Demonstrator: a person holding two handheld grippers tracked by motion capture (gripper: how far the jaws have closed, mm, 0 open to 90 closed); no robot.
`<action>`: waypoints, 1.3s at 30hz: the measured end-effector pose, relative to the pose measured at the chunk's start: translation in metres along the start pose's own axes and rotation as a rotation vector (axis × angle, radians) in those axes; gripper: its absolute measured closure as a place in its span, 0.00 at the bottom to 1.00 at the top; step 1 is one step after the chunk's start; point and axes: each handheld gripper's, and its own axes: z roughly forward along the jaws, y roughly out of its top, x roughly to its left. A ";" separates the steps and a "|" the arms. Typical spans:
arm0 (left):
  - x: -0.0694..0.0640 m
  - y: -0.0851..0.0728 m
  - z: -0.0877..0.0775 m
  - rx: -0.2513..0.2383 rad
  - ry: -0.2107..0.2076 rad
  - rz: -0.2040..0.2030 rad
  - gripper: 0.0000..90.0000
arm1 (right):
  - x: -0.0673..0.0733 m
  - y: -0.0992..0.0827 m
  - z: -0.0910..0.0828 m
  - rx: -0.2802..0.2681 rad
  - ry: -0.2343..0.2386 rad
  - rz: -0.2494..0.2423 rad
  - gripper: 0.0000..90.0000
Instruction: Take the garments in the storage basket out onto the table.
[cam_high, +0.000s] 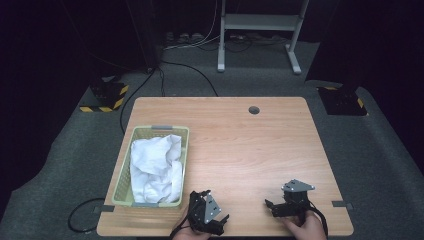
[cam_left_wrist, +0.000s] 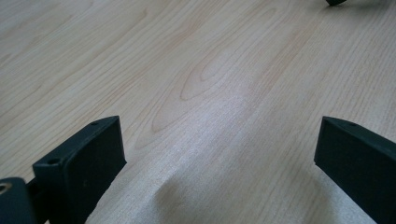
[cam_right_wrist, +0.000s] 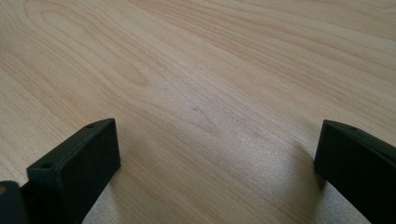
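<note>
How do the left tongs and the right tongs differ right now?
The left tongs sit nearer the basket of white cloth, tilted over, plate facing sideways; the right tongs sit upright farther away, plate on top. Both are open, empty and low over the table.

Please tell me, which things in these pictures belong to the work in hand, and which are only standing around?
Belong to the work:
- white cloth, bunched in the basket
- green basket
- left tool, open
- right tool, open
- wooden table

Only around:
- grey frame on the floor behind
- floor cables
</note>
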 end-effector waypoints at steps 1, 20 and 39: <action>0.000 0.000 0.000 -0.004 -0.002 -0.007 0.02 | 0.000 0.000 0.000 0.000 0.000 0.000 0.00; 0.006 -0.004 -0.005 -0.037 -0.021 -0.060 0.02 | 0.000 0.000 0.000 -0.002 0.003 0.001 0.00; 0.012 -0.006 -0.007 -0.056 -0.063 -0.119 0.01 | 0.000 0.000 0.000 -0.001 0.002 0.000 0.00</action>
